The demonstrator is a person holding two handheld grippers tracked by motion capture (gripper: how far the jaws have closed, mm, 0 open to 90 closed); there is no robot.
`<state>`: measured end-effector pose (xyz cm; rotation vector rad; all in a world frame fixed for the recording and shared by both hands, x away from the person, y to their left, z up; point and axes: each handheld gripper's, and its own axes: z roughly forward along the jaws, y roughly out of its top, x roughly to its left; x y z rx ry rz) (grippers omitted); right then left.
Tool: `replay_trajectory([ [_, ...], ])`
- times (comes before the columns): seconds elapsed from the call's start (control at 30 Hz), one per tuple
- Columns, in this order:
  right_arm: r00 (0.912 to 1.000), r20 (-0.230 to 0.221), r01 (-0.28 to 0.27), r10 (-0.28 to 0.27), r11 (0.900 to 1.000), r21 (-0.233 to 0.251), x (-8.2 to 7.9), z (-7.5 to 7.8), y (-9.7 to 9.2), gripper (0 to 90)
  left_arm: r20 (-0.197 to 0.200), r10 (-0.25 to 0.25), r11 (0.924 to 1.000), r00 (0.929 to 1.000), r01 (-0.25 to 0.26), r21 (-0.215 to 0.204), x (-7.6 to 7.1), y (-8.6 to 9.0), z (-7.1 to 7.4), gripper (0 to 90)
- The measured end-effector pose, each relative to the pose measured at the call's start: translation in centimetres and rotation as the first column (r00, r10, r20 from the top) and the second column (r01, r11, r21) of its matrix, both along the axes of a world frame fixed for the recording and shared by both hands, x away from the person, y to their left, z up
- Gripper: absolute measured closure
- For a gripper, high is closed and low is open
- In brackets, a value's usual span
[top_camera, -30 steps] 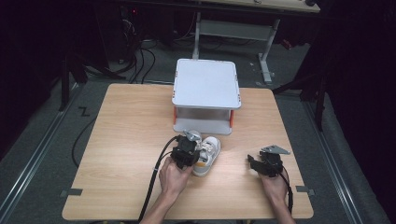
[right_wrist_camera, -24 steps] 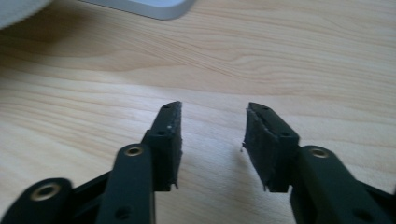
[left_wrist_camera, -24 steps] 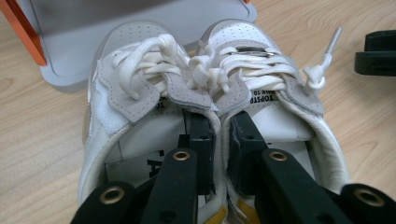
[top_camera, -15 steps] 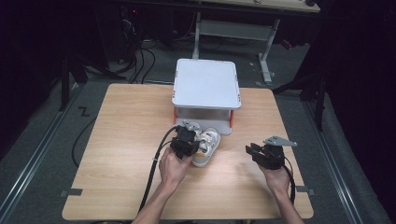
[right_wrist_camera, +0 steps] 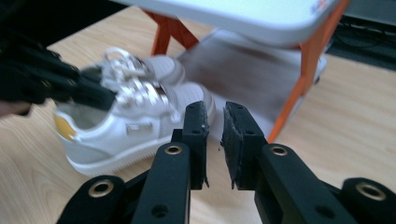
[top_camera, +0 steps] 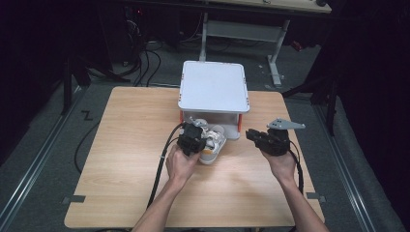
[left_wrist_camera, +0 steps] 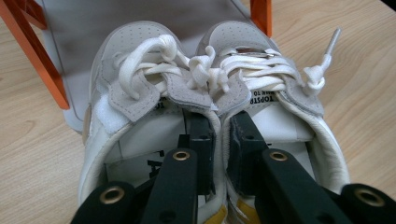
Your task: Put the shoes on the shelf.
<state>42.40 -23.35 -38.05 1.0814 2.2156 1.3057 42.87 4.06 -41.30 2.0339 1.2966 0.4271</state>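
On the wooden table (top_camera: 125, 145), two white sneakers (left_wrist_camera: 215, 93) are pinched together by the left gripper (left_wrist_camera: 219, 140); the right gripper (right_wrist_camera: 215, 135), just closed, is held empty beside one two-tier shelf (top_camera: 213, 87).

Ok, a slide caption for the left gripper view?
Left claw pinches the touching inner collars of a pair of white sneakers, toes at the white shelf.

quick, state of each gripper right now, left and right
Left gripper: closed, pinching the inner collars of the pair of white sneakers together.
Right gripper: jaws have just been closing, now shut on nothing.
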Motion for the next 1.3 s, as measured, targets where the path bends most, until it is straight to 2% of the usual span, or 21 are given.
replay_trajectory([
  [0.13, 0.9995, 0.029, -0.013, 0.013, 0.9999, -0.004, 0.8, 1.5, 0.8, 80.1, 0.013, 0.013, 0.9999, 0.9998, -0.013, 0.006, 0.6, -0.1, 0.0, 81.5],
  [0.37, 0.9931, 0.117, -0.015, 0.013, 0.9999, 0.008, 2.4, 3.9, 2.3, 76.8, 0.024, 0.023, 0.9997, 0.9994, -0.023, 0.006, 1.7, -0.5, -0.1, 81.4],
  [0.53, 0.9896, 0.144, -0.012, 0.012, 0.9999, 0.005, 4.0, 5.0, 3.9, 73.7, 0.031, 0.038, 0.9992, 0.9988, -0.038, 0.012, 2.3, -0.6, -0.3, 81.4],
  [0.57, 0.9882, 0.153, -0.01, 0.009, 0.9999, 0.005, 4.3, 5.0, 4.2, 73.6, 0.031, 0.044, 0.999, 0.9986, -0.044, 0.011, 2.5, -0.6, -0.3, 81.4],
  [0.67, 0.9912, 0.132, 0.003, -0.001, 0.9999, -0.015, 5.5, 4.9, 5.3, 73.4, 0.035, 0.055, 0.9984, 0.9979, -0.055, 0.012, 3.0, -0.7, -0.3, 81.4],
  [0.8, 0.9913, 0.129, 0.031, -0.028, 0.9991, -0.027, 7.0, 4.2, 6.2, 72.9, 0.05, 0.072, 0.9974, 0.9962, -0.071, -0.005, 3.4, -1.1, -0.5, 81.4],
  [0.9, 0.9936, 0.098, 0.06, -0.056, 0.9974, -0.04, 8.3, 3.4, 6.6, 70.0, 0.051, 0.085, 0.9963, 0.9951, -0.085, -0.009, 3.9, -1.3, -1.1, 81.4],
  [1.03, 0.9917, 0.099, 0.087, -0.082, 0.9948, -0.053, 9.2, 3.3, 7.1, 66.0, 0.043, 0.104, 0.9946, 0.9937, -0.103, -0.011, 4.5, -1.6, -1.9, 81.3],
  [1.17, 0.9876, 0.122, 0.107, -0.098, 0.992, -0.067, 9.7, 3.2, 7.7, 62.2, 0.044, 0.113, 0.9935, 0.9926, -0.113, -0.01, 4.9, -1.8, -2.4, 81.1],
  [1.3, 0.9891, 0.1, 0.116, -0.108, 0.9902, -0.077, 10.0, 2.7, 7.9, 59.3, 0.05, 0.125, 0.9921, 0.9908, -0.125, -0.002, 5.3, -2.0, -2.8, 80.8],
])
